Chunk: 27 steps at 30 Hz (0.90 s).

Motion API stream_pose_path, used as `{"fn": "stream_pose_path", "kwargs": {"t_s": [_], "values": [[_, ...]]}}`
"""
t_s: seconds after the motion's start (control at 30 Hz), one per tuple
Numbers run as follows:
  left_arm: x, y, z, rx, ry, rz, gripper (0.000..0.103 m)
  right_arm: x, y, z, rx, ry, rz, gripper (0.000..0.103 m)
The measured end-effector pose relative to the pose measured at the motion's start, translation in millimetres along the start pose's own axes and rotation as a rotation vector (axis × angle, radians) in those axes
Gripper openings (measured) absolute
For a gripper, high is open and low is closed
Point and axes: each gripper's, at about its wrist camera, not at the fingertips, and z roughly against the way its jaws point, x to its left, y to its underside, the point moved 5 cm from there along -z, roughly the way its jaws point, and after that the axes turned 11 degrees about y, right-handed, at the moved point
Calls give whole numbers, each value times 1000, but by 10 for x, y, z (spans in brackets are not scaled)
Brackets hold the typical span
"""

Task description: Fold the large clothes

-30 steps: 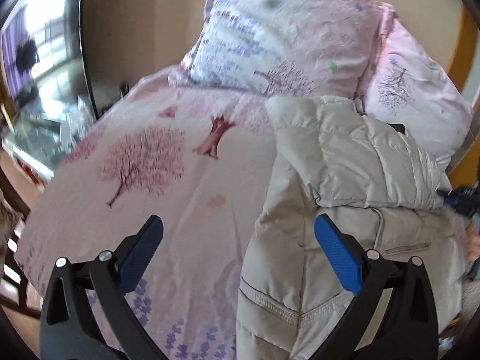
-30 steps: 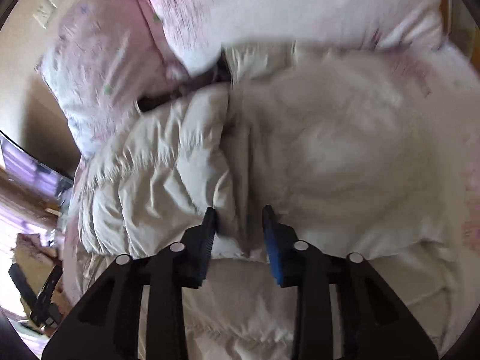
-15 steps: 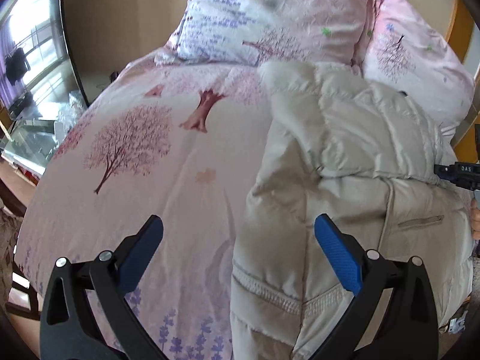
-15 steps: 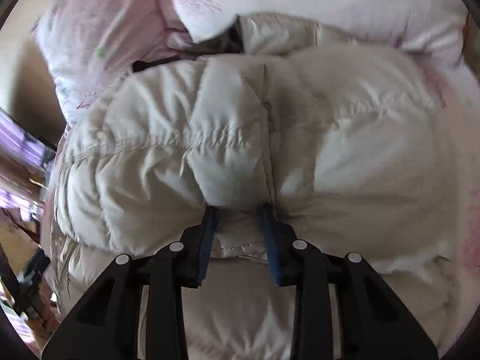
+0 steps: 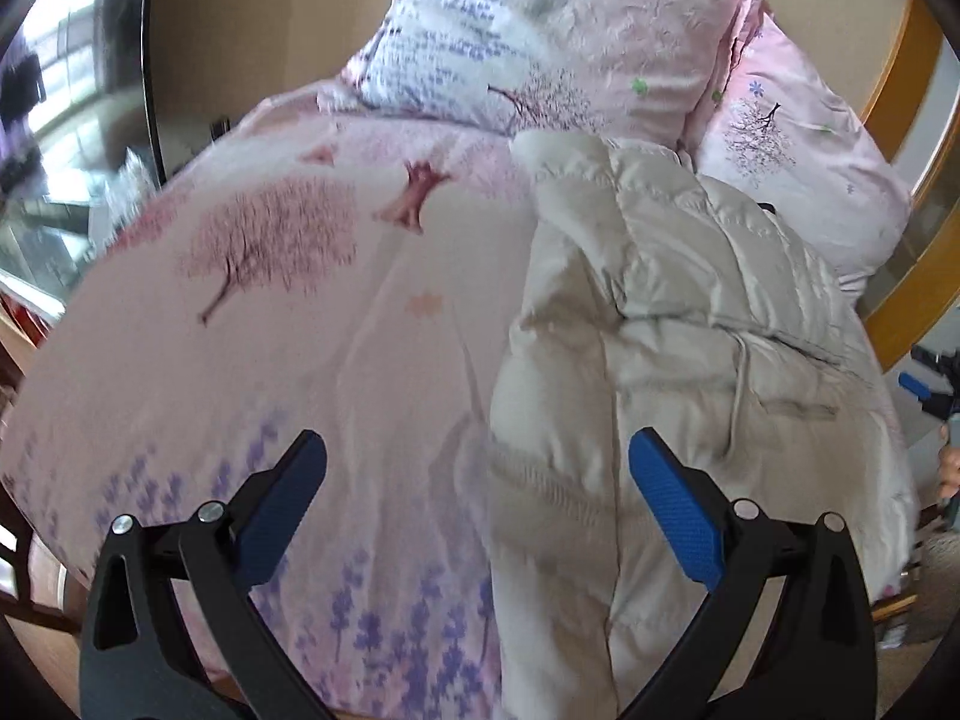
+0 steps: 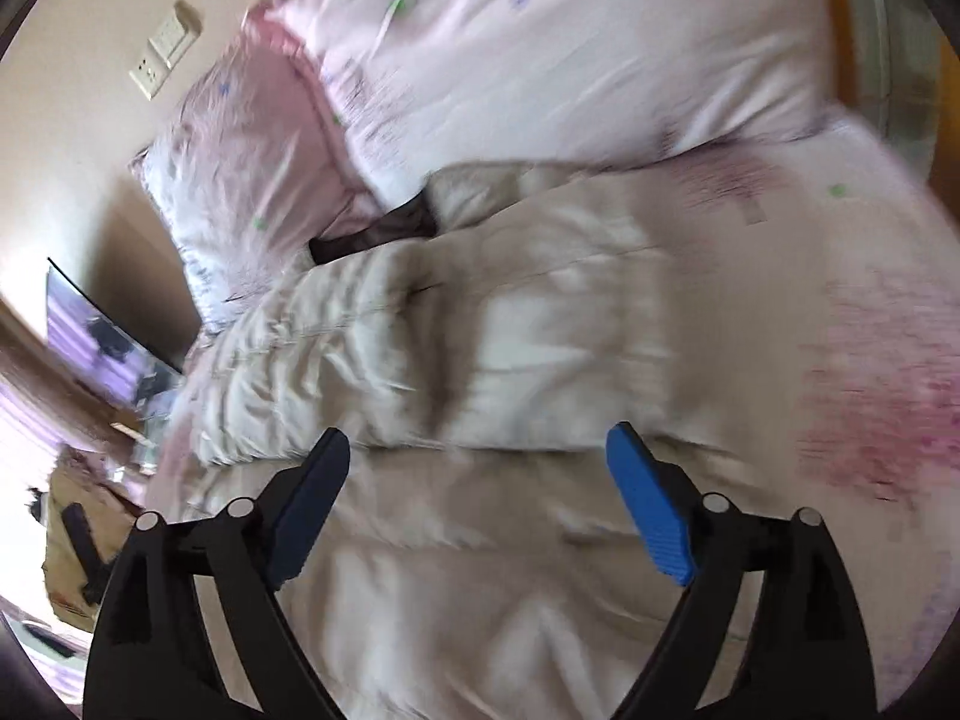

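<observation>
The cream puffer jacket (image 5: 672, 324) fills the frame's right half beyond the left hand-held gripper (image 5: 477, 480) and lies under the right hand-held gripper (image 6: 477, 474), both spread wide, empty.

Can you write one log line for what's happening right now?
left gripper: open | right gripper: open, nothing held | puffy jacket: partly folded on bed

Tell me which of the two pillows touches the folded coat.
The pale pink pillow nearest the wooden frame; the beige quilted coat rests against it. The lavender-printed pillow lies behind.
</observation>
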Motion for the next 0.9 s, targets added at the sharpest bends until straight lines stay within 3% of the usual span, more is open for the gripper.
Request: {"fn": "stream_pose_path", "kwargs": {"t_s": [0.13, 0.4, 0.53, 0.7, 0.9], "values": [[-9, 161, 63, 22, 100, 14, 101, -501, 227, 193, 20, 54, -44, 90], [-144, 467, 148, 67, 261, 26, 100, -1267, 940, 323, 185, -96, -269, 88], [-231, 610, 171, 76, 298, 24, 99, -1335, 1199, 322, 214, -168, -309, 85], [-320, 770, 99, 143, 341, 49, 77, -1319, 1409, 292, 250, -259, -334, 76], [-357, 868, 135, 136, 391, 113, 76, -1195, 1477, 312, 260, -314, -310, 71]]}}
